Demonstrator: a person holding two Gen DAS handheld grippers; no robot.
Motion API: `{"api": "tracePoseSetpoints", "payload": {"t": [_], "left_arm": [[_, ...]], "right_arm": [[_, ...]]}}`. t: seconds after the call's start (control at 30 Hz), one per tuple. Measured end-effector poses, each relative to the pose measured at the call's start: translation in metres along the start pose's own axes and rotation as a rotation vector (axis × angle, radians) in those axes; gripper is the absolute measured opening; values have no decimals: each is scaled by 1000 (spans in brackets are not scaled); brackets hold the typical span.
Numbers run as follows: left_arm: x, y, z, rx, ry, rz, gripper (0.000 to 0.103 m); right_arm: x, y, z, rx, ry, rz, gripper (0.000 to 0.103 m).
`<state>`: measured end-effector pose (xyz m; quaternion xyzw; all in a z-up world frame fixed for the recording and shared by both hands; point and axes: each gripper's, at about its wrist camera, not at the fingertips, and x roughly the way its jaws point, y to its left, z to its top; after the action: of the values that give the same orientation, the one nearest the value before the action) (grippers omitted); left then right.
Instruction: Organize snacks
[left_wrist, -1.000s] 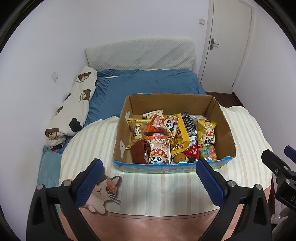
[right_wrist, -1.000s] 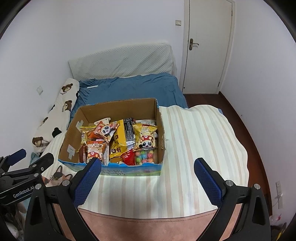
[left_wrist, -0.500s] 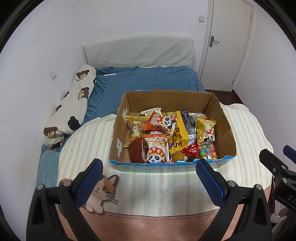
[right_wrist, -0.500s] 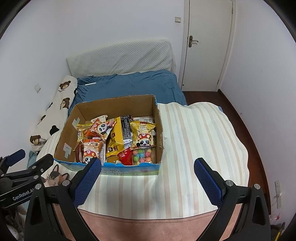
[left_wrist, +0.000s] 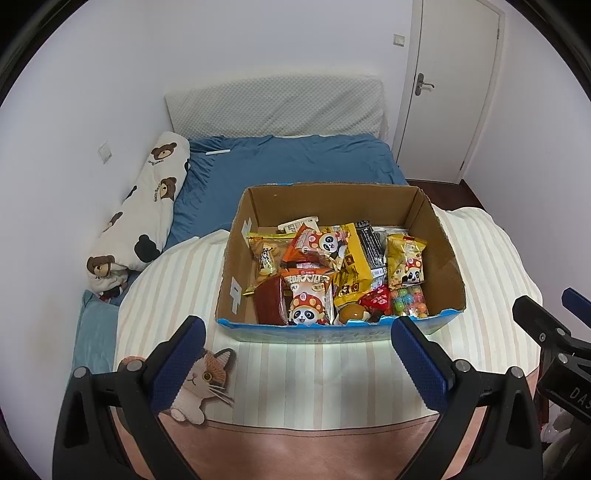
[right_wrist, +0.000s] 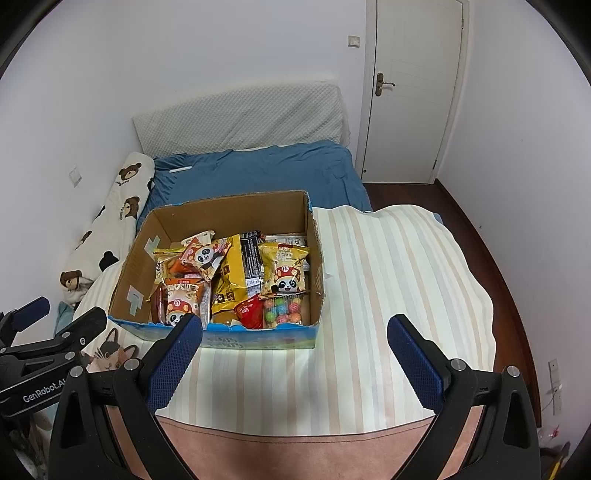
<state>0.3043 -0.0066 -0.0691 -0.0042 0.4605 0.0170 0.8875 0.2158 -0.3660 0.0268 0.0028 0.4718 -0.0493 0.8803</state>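
- Far left: a white wall with a small switch plate (left_wrist: 105, 152), and along it a long bear-print pillow (left_wrist: 142, 210) lying on the blue bed (left_wrist: 295, 162).
- Near left: a cat-shaped cushion (left_wrist: 205, 380) on the striped cloth's (right_wrist: 399, 266) left edge, just beside the left gripper's near finger.
- Left gripper (left_wrist: 299, 363): fingers wide apart, nothing between them, held over the cloth just short of the box's near wall.
- Centre: a cardboard box (left_wrist: 236, 266), open on top, sits on the striped cloth; it is packed with snacks (left_wrist: 332, 269), among them panda packets, a yellow bag and a pack of coloured balls (left_wrist: 408, 301) in the near right corner.
- Far centre: a white padded headboard (right_wrist: 240, 114) leans on the wall behind the bed.
- Right gripper (right_wrist: 295, 360): fingers also spread wide and empty, over bare cloth right of the box.
- Right: bare striped cloth, then dark wood floor (right_wrist: 491, 251).
- Far right: a shut white door (right_wrist: 413, 88) with a lever handle.
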Motion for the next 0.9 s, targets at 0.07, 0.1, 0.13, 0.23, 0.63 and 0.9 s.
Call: {"api": "tracePoseSetpoints", "payload": {"t": [0.07,0.1,0.13,0.23,0.63,0.9], "left_arm": [[-1,0,0,0,-1,-2,103],[-1,0,0,0,-2,-2,103],[-2,0,0,1,-2,-2,103],[-3,-1,0,0,-1,-6,103],[-4,0,1,-2,0,-11,103],[-4,0,0,2,-1,-12,103]], "right_arm": [[0,0,0,1,-1,-1,102],[0,-1,0,0,-2,-1,102],[-1,-1,0,2,-1,-1,102],[-1,-1,0,2,-2,0,102],[-2,-1,0,1,2,-2,102],[-4,0,-1,1,4,-2,102]]}}
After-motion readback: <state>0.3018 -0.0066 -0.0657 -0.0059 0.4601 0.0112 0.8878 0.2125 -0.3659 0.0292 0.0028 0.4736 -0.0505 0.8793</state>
